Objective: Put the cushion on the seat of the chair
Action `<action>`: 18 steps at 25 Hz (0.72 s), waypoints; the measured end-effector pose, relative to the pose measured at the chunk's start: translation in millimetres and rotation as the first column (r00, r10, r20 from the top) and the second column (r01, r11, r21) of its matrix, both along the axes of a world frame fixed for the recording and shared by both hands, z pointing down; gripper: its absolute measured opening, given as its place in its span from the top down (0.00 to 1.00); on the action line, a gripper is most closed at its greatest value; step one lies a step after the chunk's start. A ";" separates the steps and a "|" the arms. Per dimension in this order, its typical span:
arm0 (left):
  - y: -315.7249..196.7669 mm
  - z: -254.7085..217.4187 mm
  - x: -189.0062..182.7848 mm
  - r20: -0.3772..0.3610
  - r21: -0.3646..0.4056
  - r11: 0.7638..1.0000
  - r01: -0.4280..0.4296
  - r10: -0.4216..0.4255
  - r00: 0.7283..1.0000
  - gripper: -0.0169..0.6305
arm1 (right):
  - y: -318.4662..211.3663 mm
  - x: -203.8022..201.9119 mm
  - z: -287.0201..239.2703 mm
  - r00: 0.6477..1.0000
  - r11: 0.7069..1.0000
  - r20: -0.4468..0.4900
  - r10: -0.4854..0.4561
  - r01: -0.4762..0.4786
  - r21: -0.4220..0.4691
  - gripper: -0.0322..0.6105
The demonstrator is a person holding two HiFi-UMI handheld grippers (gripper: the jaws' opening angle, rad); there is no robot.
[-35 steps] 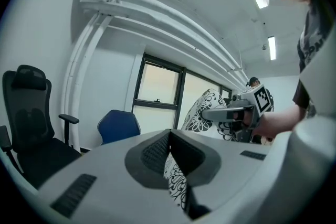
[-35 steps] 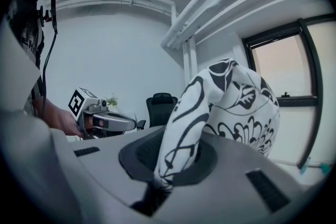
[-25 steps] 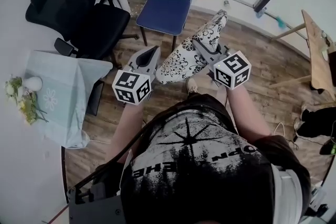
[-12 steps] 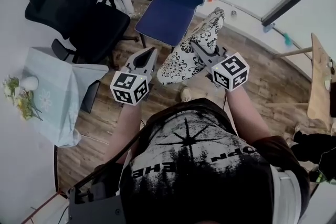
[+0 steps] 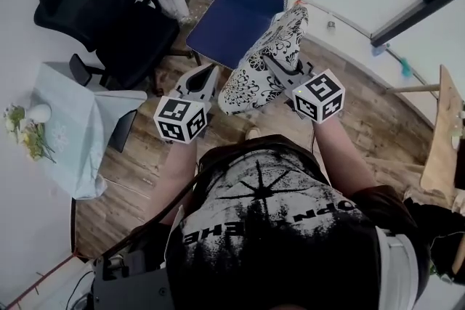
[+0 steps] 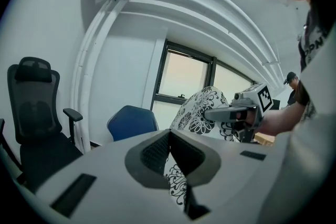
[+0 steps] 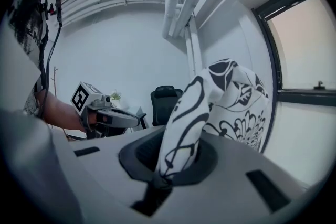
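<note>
Cushion [image 5: 263,67], white with a black floral print, was held in the air between both grippers, tilted on edge with one end raised toward the chair [image 5: 236,7]. It was not on the seat. In the head view its far end overlapped the seat's near right corner; the left gripper view showed the blue chair further off, behind the cushion. Right gripper [image 7: 176,152] had its jaws clamped on a fold of the cushion, with the fabric bunched up out of them. Left gripper [image 6: 169,136] had its jaws closed too, with patterned fabric pinched in the slot at the cushion's lower corner. Chair seat was bare, and it stood on a wood floor [image 5: 363,120] by the window [image 6: 184,73]. A black office chair [image 5: 109,18] stood left of it, against the wall. Nearer, at the left edge of the head view, a small table under a pale cloth [image 5: 80,134] carried flowers [image 5: 29,141].
</note>
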State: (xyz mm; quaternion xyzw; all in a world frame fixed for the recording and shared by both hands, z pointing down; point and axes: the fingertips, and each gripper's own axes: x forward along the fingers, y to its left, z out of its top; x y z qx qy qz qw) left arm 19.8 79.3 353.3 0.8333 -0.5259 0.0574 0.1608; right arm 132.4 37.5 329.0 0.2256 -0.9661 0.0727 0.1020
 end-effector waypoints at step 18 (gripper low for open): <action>-34.0 19.7 -32.8 0.010 -0.054 0.997 0.060 -0.060 0.998 0.95 | -50.3 -33.9 25.4 0.998 0.998 -0.021 -0.061 0.060 -0.036 0.91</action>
